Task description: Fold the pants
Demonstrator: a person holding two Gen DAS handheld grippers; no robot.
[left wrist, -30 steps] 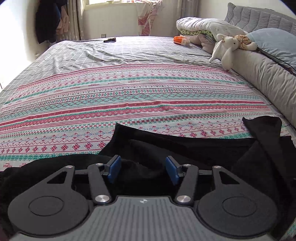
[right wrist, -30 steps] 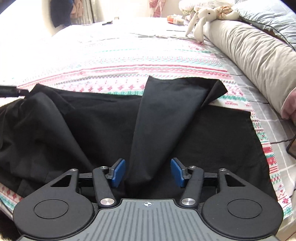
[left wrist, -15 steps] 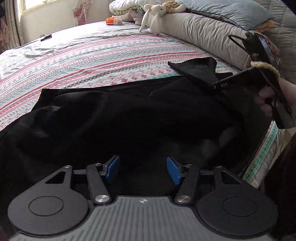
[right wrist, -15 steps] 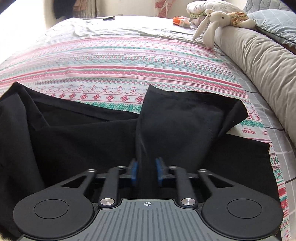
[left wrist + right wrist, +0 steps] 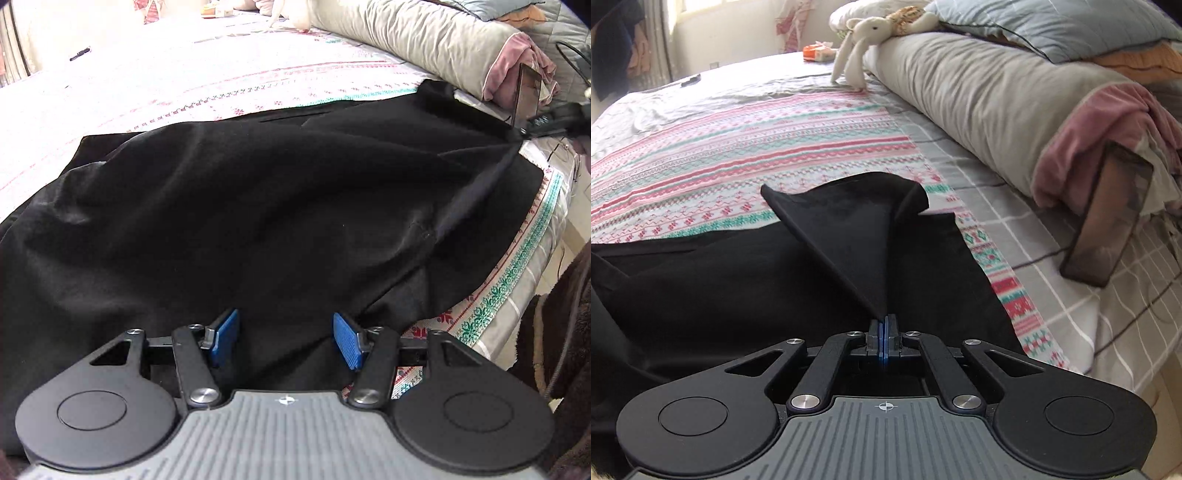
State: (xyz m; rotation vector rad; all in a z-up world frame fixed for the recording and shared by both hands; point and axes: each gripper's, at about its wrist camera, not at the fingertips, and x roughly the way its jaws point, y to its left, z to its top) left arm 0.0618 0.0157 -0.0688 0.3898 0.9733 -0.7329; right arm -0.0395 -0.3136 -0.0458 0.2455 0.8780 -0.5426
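Observation:
Black pants [image 5: 258, 206] lie rumpled across the near edge of a bed with a striped patterned sheet [image 5: 746, 147]. My left gripper [image 5: 284, 339] hangs open just over the near part of the cloth, and black fabric lies between its blue pads [image 5: 225, 338] without being pinched. My right gripper [image 5: 883, 338] is shut on a fold of the pants [image 5: 857, 236], which rises taut from the pads as a lifted triangular flap. In the left wrist view the right gripper's dark body [image 5: 554, 120] shows at the far right edge, pulling the cloth.
A long grey bolster [image 5: 979, 96] with a pink cloth end lies along the right side. A dark phone [image 5: 1108, 218] leans against it. A stuffed rabbit [image 5: 857, 40] and an orange packet [image 5: 818, 51] sit further back. The bed edge [image 5: 517, 273] drops off at the right.
My right gripper has shut on the fold that lay between its open pads and lifted it taut. My left gripper has swung down and right over the pants, still open.

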